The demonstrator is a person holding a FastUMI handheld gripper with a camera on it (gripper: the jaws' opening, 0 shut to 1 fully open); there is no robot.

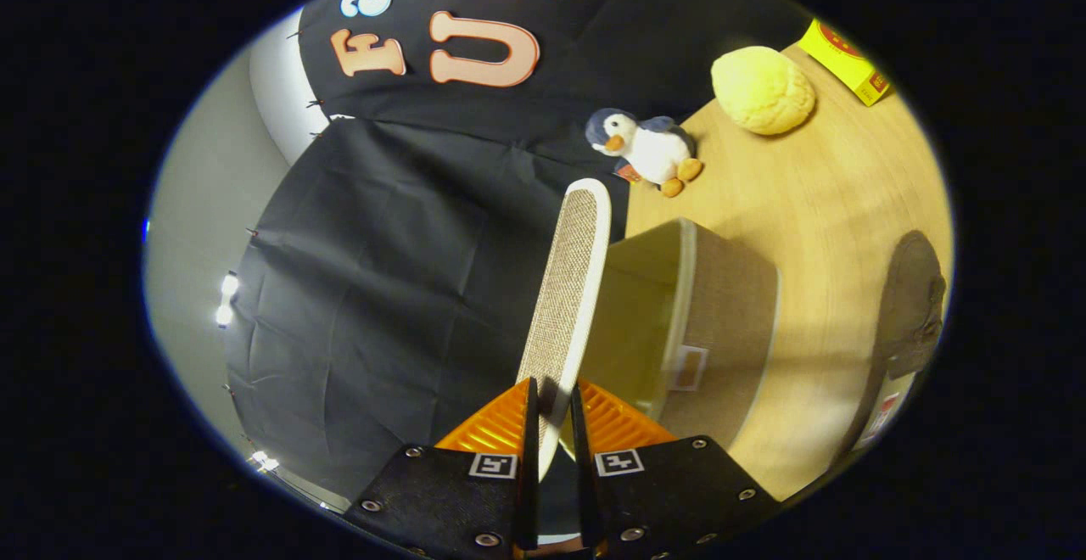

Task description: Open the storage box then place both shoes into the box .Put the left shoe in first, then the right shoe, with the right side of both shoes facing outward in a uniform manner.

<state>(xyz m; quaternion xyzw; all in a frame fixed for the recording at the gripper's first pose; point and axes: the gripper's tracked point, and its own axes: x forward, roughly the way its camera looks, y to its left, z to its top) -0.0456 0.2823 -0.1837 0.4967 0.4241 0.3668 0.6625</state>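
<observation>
My gripper is shut on the edge of the storage box's lid, a woven beige panel with a white rim. I see the lid edge-on, lifted away from the box and running straight ahead of the fingers. The fabric storage box stands open right beside the lid on the wooden table, its pale inside wall showing. One dark grey shoe with a white sole lies on the table beyond the box's far side, apart from it. The view is tilted, so the table looks upright.
A plush penguin sits on the wooden table near the booth's black cloth wall, past the lid's far end. A round yellow plush and a yellow carton lie farther out.
</observation>
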